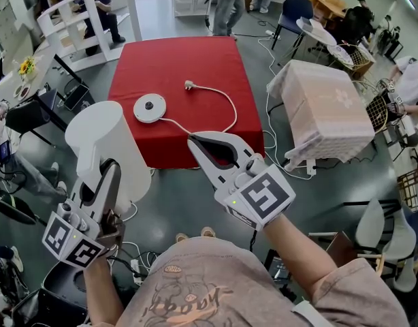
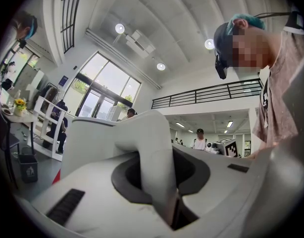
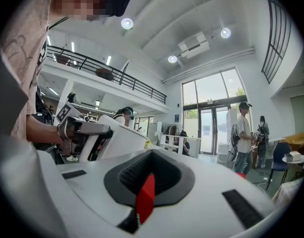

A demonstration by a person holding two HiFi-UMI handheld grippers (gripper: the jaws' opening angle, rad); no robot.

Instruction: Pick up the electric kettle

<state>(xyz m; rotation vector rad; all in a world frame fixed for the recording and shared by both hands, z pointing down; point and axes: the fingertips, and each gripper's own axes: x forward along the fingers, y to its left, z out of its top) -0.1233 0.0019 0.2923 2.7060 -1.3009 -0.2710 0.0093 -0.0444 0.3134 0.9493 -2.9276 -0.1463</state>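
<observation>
You wear a dusty pink T-shirt [image 1: 216,288] with short sleeves and a small brown drawing [image 1: 173,272] on the front. Your left gripper [image 1: 111,172] and right gripper [image 1: 195,142] are white with black pads inside. Each has a cube [image 1: 267,197] with black and white squares and a tiny green light [image 1: 234,201].
</observation>
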